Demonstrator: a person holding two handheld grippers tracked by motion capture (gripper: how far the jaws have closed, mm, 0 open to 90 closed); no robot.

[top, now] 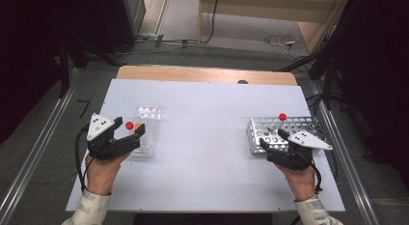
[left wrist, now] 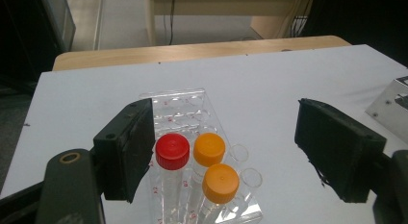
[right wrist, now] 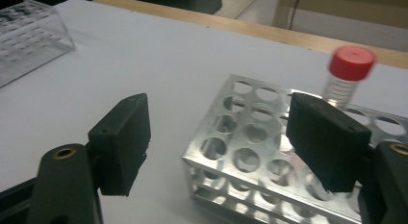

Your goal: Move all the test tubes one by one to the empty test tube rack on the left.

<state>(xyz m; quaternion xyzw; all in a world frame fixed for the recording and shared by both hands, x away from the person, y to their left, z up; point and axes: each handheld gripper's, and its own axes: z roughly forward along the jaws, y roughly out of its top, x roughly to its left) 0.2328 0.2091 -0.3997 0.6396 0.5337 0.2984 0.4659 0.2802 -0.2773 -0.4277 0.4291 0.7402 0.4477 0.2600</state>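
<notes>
A clear plastic rack at the table's left holds a red-capped tube and two orange-capped tubes. My left gripper is open around these tubes; the red cap sits close beside its left jaw, and the right jaw stands well clear. On the right, a metal rack with several holes carries one red-capped tube, slightly tilted. My right gripper hangs open over the metal rack's near corner, with nothing gripped.
The white tabletop stretches between the two racks, with a wooden strip along its far edge. The clear rack appears far off in the right gripper view. Metal rails and cables run on the floor around the table.
</notes>
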